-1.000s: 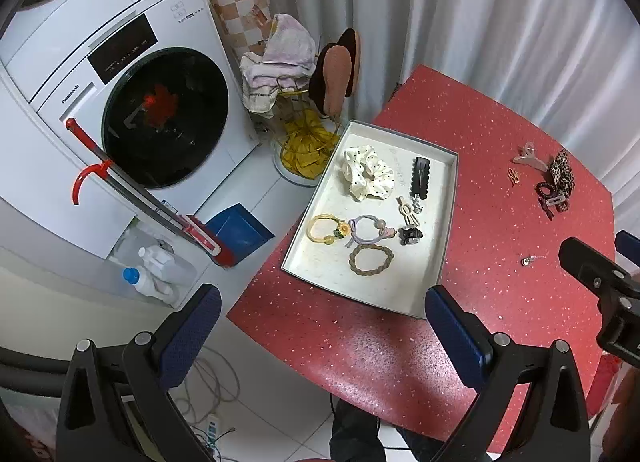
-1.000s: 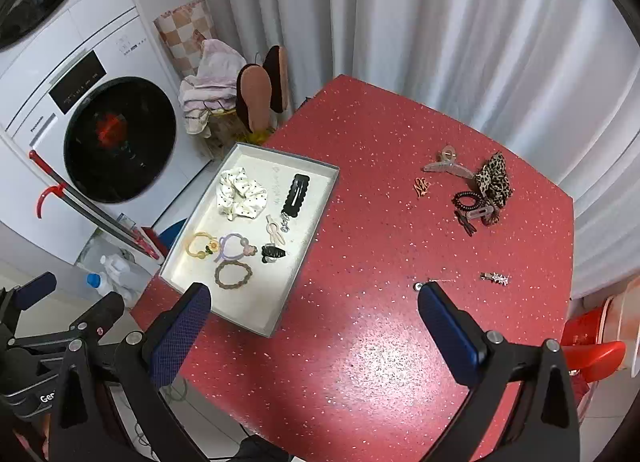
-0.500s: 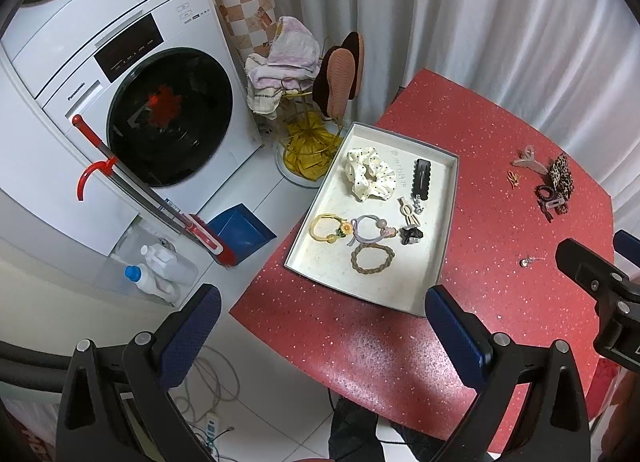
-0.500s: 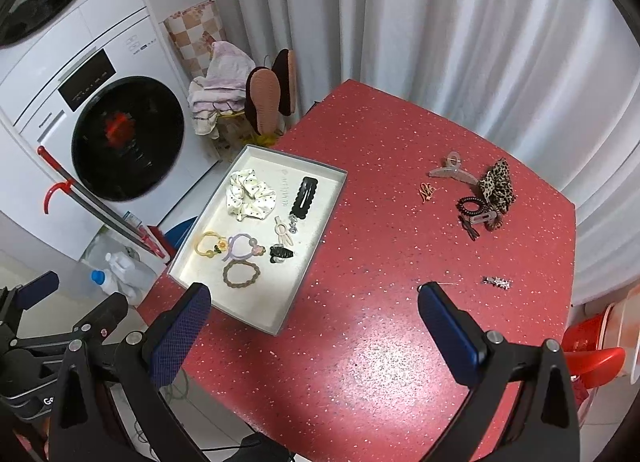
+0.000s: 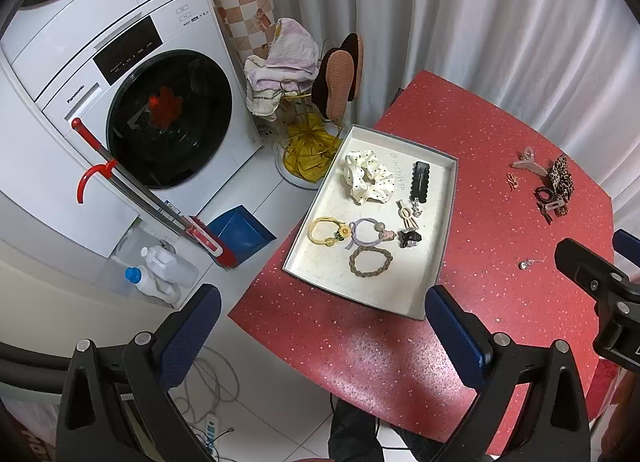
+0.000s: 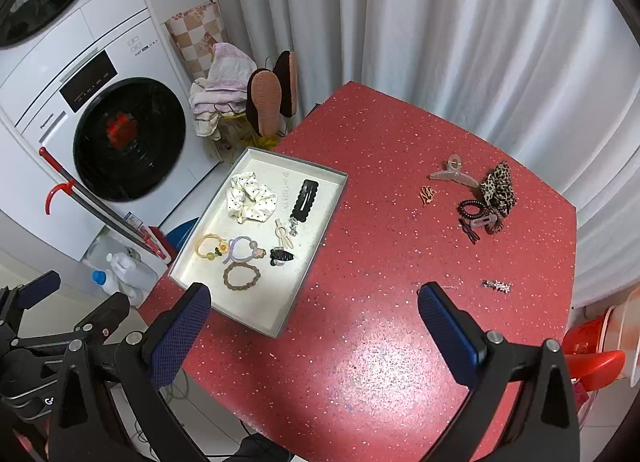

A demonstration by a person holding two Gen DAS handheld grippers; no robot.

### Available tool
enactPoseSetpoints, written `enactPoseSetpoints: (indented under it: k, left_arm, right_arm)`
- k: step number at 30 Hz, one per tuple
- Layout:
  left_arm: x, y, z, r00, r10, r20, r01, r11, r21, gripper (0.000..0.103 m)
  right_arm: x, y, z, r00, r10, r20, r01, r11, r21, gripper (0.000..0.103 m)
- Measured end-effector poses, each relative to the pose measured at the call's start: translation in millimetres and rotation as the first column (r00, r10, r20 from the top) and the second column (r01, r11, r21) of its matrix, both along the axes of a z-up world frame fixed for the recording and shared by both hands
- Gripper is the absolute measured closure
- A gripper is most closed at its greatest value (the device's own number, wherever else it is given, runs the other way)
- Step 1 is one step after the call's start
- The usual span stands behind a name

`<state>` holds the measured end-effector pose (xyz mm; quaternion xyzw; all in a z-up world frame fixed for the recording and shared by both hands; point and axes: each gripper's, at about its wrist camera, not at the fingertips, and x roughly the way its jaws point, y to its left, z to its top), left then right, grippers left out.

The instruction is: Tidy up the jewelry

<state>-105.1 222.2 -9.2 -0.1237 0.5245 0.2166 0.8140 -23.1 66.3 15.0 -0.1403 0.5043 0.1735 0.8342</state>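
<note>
Two grippers are held above the near edge of a red table (image 6: pixel 360 362). The left gripper (image 5: pixel 322 326) is spread wide and empty; one pad is seen over the floor, the other over the table just near of the tray (image 5: pixel 444 238). The right gripper (image 6: pixel 314 320) is likewise spread wide and empty, with its left pad over the tray's near corner and its right pad over bare table.

The tray is set on the left part of the table, with one corner beyond the table's left edge. The following items are laid in it:
- a white scrunchie (image 6: pixel 251 202) at the far left;
- a black clip (image 6: pixel 304 201) at the far right;
- a cream pin (image 6: pixel 283 233) near the middle;
- a yellow tie (image 6: pixel 209 247), a purple tie (image 6: pixel 241 250) and a small black claw (image 6: pixel 281 256) in a row, the two ties touching;
- a brown braided tie (image 6: pixel 241 276) nearest of all.

Several items are left loose on the right part of the table, well apart from the tray:
- a clear claw clip (image 6: pixel 454 175);
- a small orange clip (image 6: pixel 427 194);
- a leopard scrunchie (image 6: pixel 498 188) heaped with a black coil tie (image 6: pixel 471 208) and other small clips;
- a silver clip (image 6: pixel 497 285), alone at the near right.

A washer (image 5: pixel 132 102) is seen to the left of the table, with a white curtain (image 6: pixel 460 30) on the far side.
</note>
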Motion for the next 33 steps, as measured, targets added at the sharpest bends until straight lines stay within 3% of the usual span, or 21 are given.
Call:
enactPoseSetpoints:
  k: [33]
  left_arm:
    - [4.4,-0.6,-0.6,1.000,0.002,-0.005,-0.002,1.000,0.001,0.001]
  right_arm:
    - [5.0,1.1,1.3,1.000,0.004,-0.004,-0.004,1.000,0.004,0.000]
